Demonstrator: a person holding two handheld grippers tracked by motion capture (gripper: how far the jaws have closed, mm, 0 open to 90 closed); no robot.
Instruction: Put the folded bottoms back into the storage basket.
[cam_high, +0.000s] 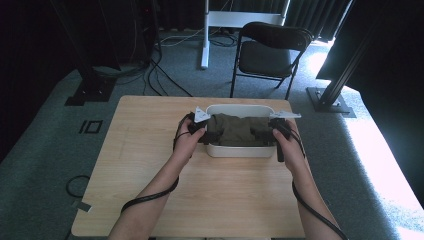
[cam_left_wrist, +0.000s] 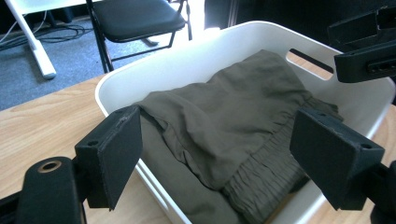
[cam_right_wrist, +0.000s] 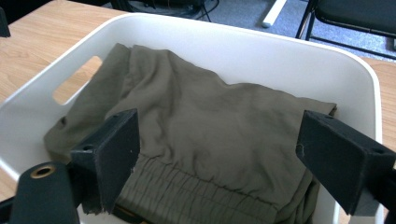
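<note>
Cloth (cam_high: 235, 129) in an olive green, some folded garment with a gathered elastic band, lies inside the white tub (cam_high: 240, 150) near the middle of the surface (cam_high: 150, 150). Its long axis runs left to right across the tub, from one short end with a handle slot to the other. In the left gripper view the cloth (cam_left_wrist: 224, 126) sits ahead of and below the jaws, its gathered edge toward the near wall of the tub (cam_left_wrist: 154, 74); in the right gripper view the same cloth (cam_right_wrist: 201, 121) fills the tub (cam_right_wrist: 261, 51) straight ahead, with the band nearest the camera.

The left tool (cam_high: 200, 131) hangs over the left end of the cloth and the right tool (cam_high: 272, 134) over the right end, each about equally near its own end. Both tools stand wide, jaws spread with nothing between them, and neither touches the fabric as far as can be told. The coming move likely turns on each tool dropping onto its own end of the cloth, so the garment can be lifted along its length.
</note>
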